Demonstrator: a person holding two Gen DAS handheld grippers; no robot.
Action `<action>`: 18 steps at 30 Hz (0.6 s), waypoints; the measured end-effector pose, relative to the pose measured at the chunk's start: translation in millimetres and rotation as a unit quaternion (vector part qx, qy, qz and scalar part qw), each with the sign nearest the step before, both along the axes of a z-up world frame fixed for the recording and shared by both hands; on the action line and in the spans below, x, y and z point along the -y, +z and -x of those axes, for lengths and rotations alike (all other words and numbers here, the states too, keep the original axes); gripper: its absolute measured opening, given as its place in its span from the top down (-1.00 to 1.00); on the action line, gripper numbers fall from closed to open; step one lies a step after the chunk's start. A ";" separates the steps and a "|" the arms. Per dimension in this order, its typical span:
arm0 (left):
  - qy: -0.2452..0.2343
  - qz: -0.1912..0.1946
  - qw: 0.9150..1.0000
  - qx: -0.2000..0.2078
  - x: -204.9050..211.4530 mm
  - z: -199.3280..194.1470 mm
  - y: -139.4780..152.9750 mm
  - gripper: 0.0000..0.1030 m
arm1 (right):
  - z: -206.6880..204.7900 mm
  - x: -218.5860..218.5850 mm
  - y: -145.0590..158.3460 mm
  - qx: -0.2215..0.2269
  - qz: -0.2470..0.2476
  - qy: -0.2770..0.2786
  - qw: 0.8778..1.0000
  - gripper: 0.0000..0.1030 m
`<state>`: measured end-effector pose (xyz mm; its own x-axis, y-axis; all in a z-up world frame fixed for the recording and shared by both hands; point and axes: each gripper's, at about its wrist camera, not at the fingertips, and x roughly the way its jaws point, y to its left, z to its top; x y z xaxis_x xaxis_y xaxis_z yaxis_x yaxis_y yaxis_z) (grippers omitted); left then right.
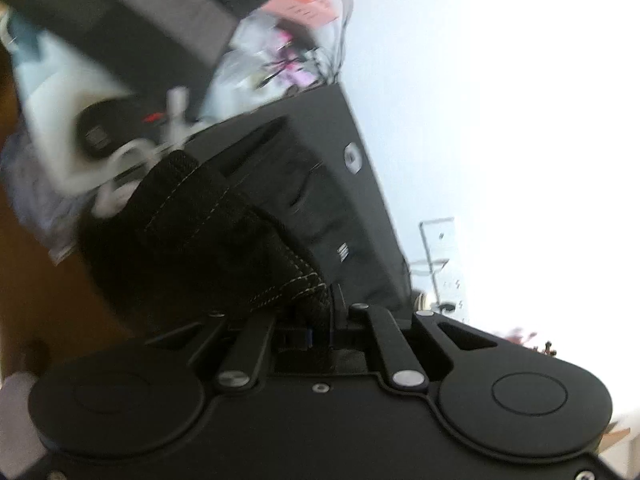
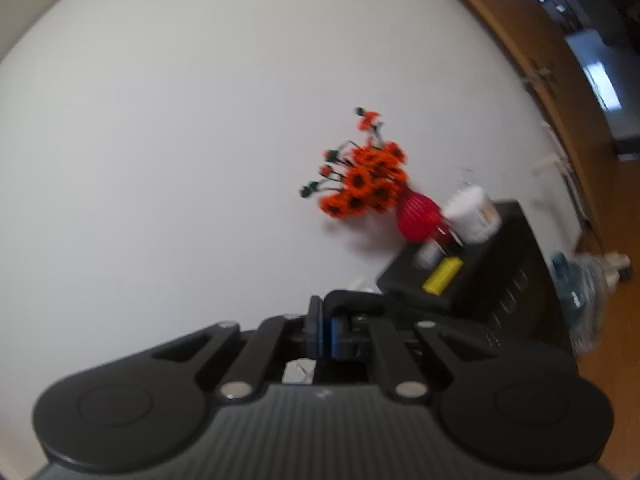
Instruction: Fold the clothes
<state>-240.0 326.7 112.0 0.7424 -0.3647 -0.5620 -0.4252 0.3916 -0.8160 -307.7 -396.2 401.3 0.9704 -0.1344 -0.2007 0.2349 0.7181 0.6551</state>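
Observation:
A black garment point(image 1: 192, 232) with pale stitching along its seams fills the middle of the left wrist view. My left gripper point(image 1: 324, 320) is shut on a stitched edge of it, and the cloth bunches up and away to the left. In the right wrist view my right gripper point(image 2: 332, 332) is shut too. A thick black band of cloth point(image 2: 356, 300) curls out from between its blue pads, and the rest of that cloth is hidden. Both views are blurred and tilted.
A black chest of drawers point(image 2: 512, 280) stands against the white wall, bearing a red vase of orange flowers point(image 2: 416, 216), a white cup point(image 2: 472, 212) and a yellow item point(image 2: 442, 274). A water bottle point(image 2: 576, 292) sits on the wooden floor. Bags and clutter point(image 1: 280, 52) lie beyond a black cabinet point(image 1: 336, 176).

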 end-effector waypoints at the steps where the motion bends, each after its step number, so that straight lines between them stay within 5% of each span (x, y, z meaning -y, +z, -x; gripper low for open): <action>1: 0.007 -0.005 1.000 0.003 4.0 -14.2 4.5 0.88 | -18.1 2.2 2.7 0.001 0.007 0.005 1.000 0.91; 8: 0.075 -0.048 0.996 -0.004 29.7 -105.2 12.6 0.88 | -160.5 15.8 4.0 -0.005 0.047 0.042 0.998 0.91; 18: 0.117 -0.135 0.982 -0.059 73.1 -209.9 -14.1 0.88 | -334.6 22.7 -61.1 -0.068 0.054 0.117 0.989 0.91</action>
